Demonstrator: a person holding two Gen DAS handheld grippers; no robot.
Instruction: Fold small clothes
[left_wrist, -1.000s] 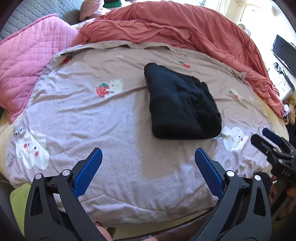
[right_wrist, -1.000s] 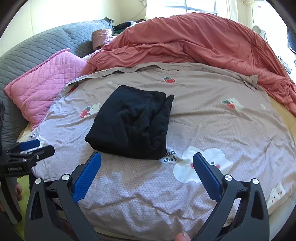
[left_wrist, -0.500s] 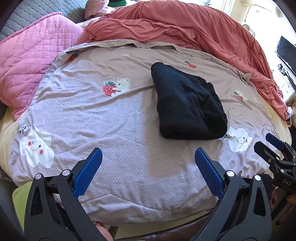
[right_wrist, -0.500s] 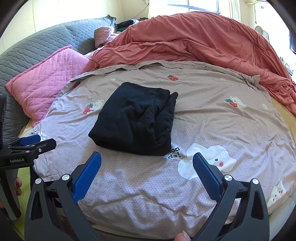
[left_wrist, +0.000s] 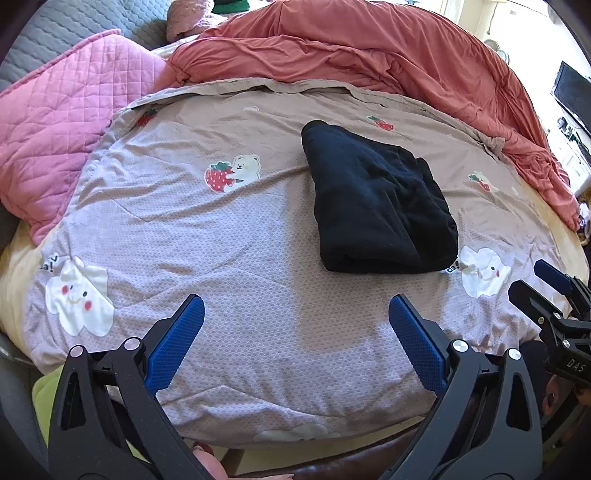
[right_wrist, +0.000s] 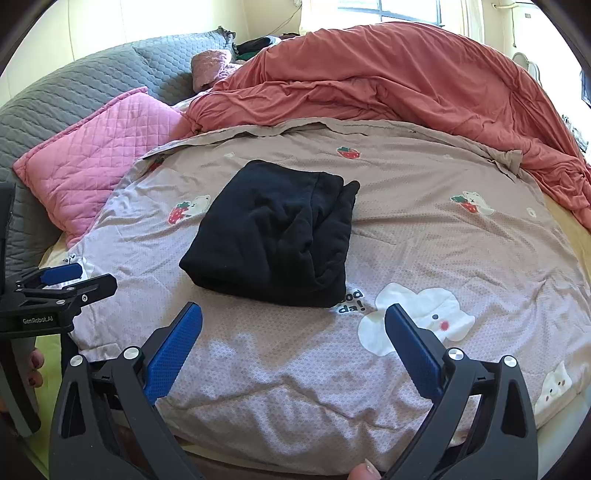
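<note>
A black garment (left_wrist: 376, 201) lies folded into a thick rectangle on the printed taupe bed cover (left_wrist: 236, 236); it also shows in the right wrist view (right_wrist: 277, 232). My left gripper (left_wrist: 295, 332) is open and empty, held over the near edge of the bed, short of the garment and to its left. My right gripper (right_wrist: 293, 336) is open and empty, just in front of the garment's near edge. Each gripper shows at the side of the other's view, the right one (left_wrist: 546, 291) and the left one (right_wrist: 70, 280).
A salmon duvet (right_wrist: 388, 81) is heaped across the back of the bed. A pink quilted pillow (right_wrist: 92, 155) and a grey quilted headboard (right_wrist: 74, 96) are at the left. A dark screen (left_wrist: 572, 96) stands at far right.
Both grippers have risen and drawn in a little toward the bed, so the garment sits lower in both views. The garment itself has not moved. Both stay open.
</note>
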